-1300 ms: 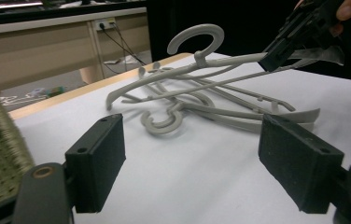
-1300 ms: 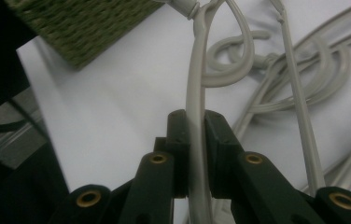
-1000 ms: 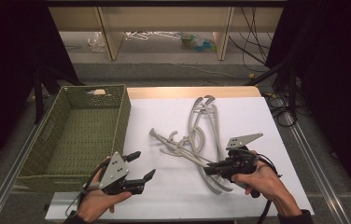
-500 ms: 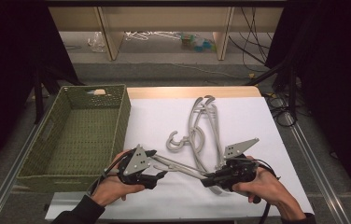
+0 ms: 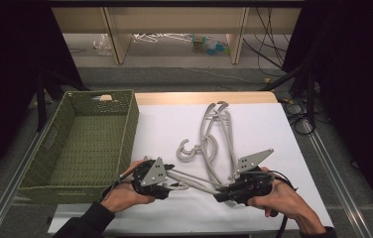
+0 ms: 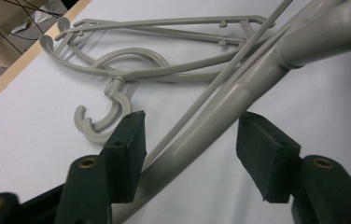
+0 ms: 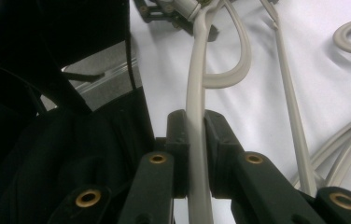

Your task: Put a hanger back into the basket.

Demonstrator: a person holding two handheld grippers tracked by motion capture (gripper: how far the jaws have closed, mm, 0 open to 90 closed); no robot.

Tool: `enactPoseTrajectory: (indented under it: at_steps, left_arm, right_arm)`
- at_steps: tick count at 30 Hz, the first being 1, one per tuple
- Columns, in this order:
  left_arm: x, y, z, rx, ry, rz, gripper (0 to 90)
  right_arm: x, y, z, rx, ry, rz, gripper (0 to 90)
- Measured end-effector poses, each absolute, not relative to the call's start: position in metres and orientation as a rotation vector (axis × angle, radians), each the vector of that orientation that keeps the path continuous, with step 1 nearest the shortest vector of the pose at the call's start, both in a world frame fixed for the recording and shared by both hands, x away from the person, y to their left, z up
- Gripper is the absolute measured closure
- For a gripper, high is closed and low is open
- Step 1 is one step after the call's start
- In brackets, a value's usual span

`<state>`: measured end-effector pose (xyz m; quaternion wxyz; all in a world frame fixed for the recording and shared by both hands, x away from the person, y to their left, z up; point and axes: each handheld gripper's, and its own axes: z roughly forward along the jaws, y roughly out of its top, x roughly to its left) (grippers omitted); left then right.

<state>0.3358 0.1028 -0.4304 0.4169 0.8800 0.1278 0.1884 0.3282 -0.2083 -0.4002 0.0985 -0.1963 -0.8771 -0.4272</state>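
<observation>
Left gripper [image 5: 167, 184] has shifted inward from the table's front-left corner; its jaws, just closing, straddle the grey hanger [image 6: 220, 121] unclamped. Right gripper [image 7: 196, 135] pinches its other arm near the front edge.

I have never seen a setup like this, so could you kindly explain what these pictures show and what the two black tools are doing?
A person at a table holds a hand-held two-jaw gripper in each hand. The high view looks down from above; each of the other two pictures comes from a camera riding on one gripper, looking along its jaws. On the white table lie grey plastic hangers, with a green woven basket at the left. The right gripper is shut on the arm of the nearest hanger. The left gripper has that hanger's other end between its pads; its jaws have just been closing, but a gap remains at one pad, so it is not yet clamped.
</observation>
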Motion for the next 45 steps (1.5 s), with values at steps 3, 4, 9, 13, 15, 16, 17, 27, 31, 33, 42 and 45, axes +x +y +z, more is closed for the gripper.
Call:
enactPoseTrajectory:
  at_steps: [3,4,9,13,15,16,17,27,31,33,42,45]
  left_arm:
    - [0.338,0.102,-0.431,2.221,0.282,0.47,52.0]
    - [0.339,0.102,-0.43,2.239,0.25,0.477,53.9]
    - [0.335,0.099,-0.429,2.276,0.133,0.525,60.9]
    - [0.332,0.096,-0.43,2.301,0.041,0.589,65.8]
    - [0.332,0.095,-0.43,2.303,0.019,0.607,67.1]
    - [0.332,0.094,-0.431,2.308,0.018,0.6,67.6]
    - [0.332,0.094,-0.431,2.307,0.003,0.63,68.3]
    - [0.337,0.093,-0.423,2.274,0.084,0.604,76.4]
    - [0.343,0.097,-0.416,2.253,0.242,0.551,78.8]
    - [0.346,0.1,-0.413,2.224,0.35,0.501,78.9]
    - [0.35,0.113,-0.399,2.036,0.691,0.268,78.9]
    - [0.351,0.121,-0.393,1.944,0.772,0.187,78.8]
  right_arm:
    - [0.328,-0.208,-0.4,-0.564,-2.601,-1.259,81.5]
    - [0.328,-0.207,-0.401,-0.561,-2.602,-1.257,81.5]
    - [0.329,-0.209,-0.401,-0.534,-2.619,-1.246,81.3]
    - [0.332,-0.212,-0.401,-0.519,-2.635,-1.252,77.4]
    - [0.334,-0.214,-0.4,-0.529,-2.649,-1.261,74.2]
    - [0.335,-0.215,-0.399,-0.521,-2.677,-1.248,73.3]
    - [0.335,-0.216,-0.398,-0.53,-2.697,-1.239,70.6]
    - [0.342,-0.226,-0.378,-0.709,-2.866,-1.386,42.2]
    - [0.341,-0.237,-0.359,-0.845,-2.862,-1.539,36.3]
    - [0.339,-0.241,-0.351,-0.877,-2.843,-1.617,36.0]
    - [0.33,-0.235,-0.354,-0.889,-2.792,-1.652,35.7]
    - [0.326,-0.23,-0.361,-0.874,-2.8,-1.634,35.7]
